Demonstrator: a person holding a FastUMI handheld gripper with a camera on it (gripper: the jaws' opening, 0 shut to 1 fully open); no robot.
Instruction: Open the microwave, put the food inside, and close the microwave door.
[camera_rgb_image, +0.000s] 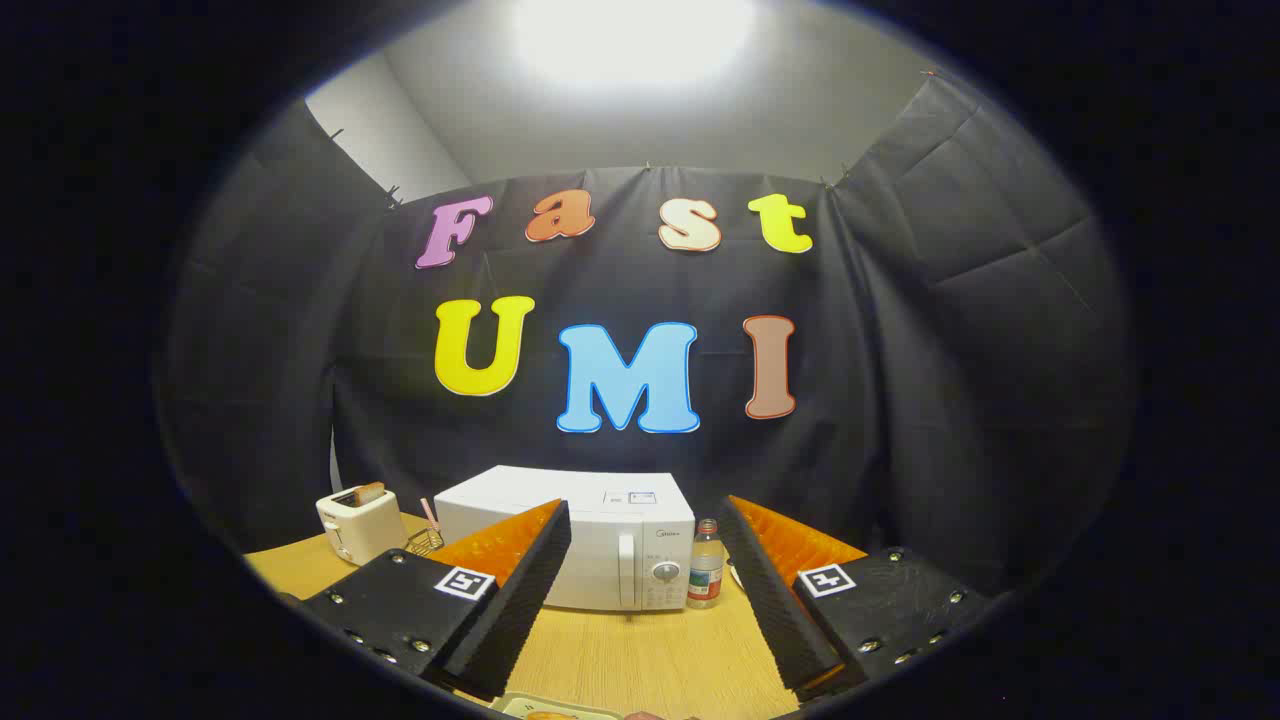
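My gripper (640, 590) hangs wide open and empty over the table (640, 660), the microwave (600, 535) shut at lower centre just beyond my fingers, and what may be the food tray (545, 708) sits at bottom edge, so every step remains.

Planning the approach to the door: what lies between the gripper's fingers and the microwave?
In the gripper view, bare wooden table lies between the open gripper and the microwave.
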